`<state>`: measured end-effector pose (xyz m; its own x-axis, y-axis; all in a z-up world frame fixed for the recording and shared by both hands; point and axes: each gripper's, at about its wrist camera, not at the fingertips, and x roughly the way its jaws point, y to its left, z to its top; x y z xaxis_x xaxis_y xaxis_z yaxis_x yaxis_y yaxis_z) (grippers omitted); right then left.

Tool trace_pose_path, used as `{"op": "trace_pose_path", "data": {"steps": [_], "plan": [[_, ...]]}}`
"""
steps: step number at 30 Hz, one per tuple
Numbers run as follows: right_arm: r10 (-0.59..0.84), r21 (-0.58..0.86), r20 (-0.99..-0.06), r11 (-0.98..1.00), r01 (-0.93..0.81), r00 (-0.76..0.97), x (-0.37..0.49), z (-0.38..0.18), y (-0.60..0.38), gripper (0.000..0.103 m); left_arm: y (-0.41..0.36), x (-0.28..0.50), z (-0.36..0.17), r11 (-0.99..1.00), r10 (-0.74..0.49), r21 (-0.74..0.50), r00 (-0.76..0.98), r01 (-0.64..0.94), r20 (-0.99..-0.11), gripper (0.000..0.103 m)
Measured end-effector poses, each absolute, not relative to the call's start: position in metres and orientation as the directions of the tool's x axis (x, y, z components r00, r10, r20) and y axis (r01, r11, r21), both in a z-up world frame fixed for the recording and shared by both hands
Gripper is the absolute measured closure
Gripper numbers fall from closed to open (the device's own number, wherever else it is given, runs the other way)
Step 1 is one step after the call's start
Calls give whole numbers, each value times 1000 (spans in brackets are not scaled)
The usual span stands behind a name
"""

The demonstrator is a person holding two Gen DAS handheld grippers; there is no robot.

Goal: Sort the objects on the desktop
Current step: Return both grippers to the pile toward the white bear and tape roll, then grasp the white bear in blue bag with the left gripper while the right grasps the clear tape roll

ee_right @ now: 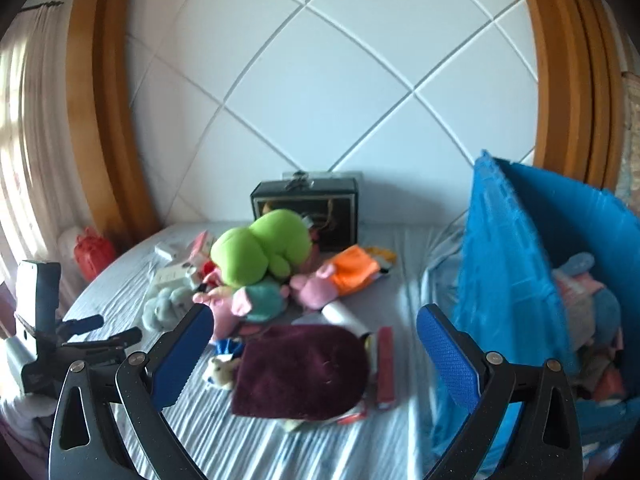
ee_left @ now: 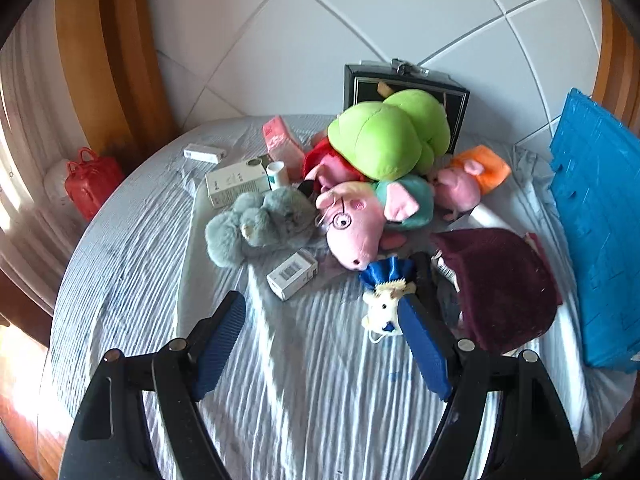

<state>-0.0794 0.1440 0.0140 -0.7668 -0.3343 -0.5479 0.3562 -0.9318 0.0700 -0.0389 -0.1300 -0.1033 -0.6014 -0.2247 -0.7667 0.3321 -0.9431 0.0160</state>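
1. Found the left gripper (ee_left: 320, 304) open, pads well apart above the bare striped sheet (ee_left: 300, 392), with nothing between them.
2. Found the right gripper (ee_right: 316, 314) open too and empty, aimed over the maroon cloth (ee_right: 300, 368).
3. Judged the step as an approach to pick the next item from the heap.
4. Noted the nearest candidates for the left gripper: a small white plush with blue bow (ee_left: 384, 308) touching the cloth's left edge, and a white barcoded carton (ee_left: 292, 276) further left.
5. Would have taken one loose item only. The carton lay clear of the toys and looked rigid, so closing across its narrow faces seemed best.
6. Would have left the stack behind the cloth for later: the green plush (ee_left: 388, 136) lay on top of the pink pig with glasses (ee_left: 352, 228).
7. Placed the blue crate (ee_right: 504, 260) just right of the cloth, already holding soft toys (ee_right: 588, 312), so judged the sorting as partly done.
8. Could not tell what lay under the cloth; only edges of flat things and a red box (ee_right: 386, 364) at its right side showed.
9. Could not read the carton labels, and saw the black case (ee_left: 404, 80) only in part behind the green plush.
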Motion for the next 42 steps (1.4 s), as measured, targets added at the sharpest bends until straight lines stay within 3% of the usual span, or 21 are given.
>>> {"op": "trace_pose_path", "data": {"steps": [8, 14, 19, 25, 31, 35, 42], "plan": [[-251, 45, -736, -945, 325, -628, -96, -99, 123, 0, -128, -55, -177, -968, -141, 9, -513, 252, -847, 25], [-225, 48, -814, -945, 325, -536, -108, -141, 126, 0, -113, -91, -194, -980, -98, -5, -509, 197, -855, 25], [-230, 64, -869, -930, 361, -439, -122, -172, 117, 0, -102, -129, -218, -987, -120, 53, -480, 151, -869, 25], [-260, 119, -900, -918, 378, -350, -142, -198, 104, 0, -94, -158, -247, -993, -104, 70, -440, 92, -892, 25], [-235, 92, -910, -917, 388, -341, -158, -209, 93, 3, -106, -165, -258, -990, -81, 17, -461, 141, -884, 0], [-210, 64, -912, -921, 384, -353, -168, -212, 88, 16, -109, -166, -259, -990, -63, -5, -472, 141, -879, 0], [-175, 29, -923, -920, 391, -343, -182, -221, 79, 21, -108, -171, -255, -991, -52, -12, -467, 133, -883, 0]]}}
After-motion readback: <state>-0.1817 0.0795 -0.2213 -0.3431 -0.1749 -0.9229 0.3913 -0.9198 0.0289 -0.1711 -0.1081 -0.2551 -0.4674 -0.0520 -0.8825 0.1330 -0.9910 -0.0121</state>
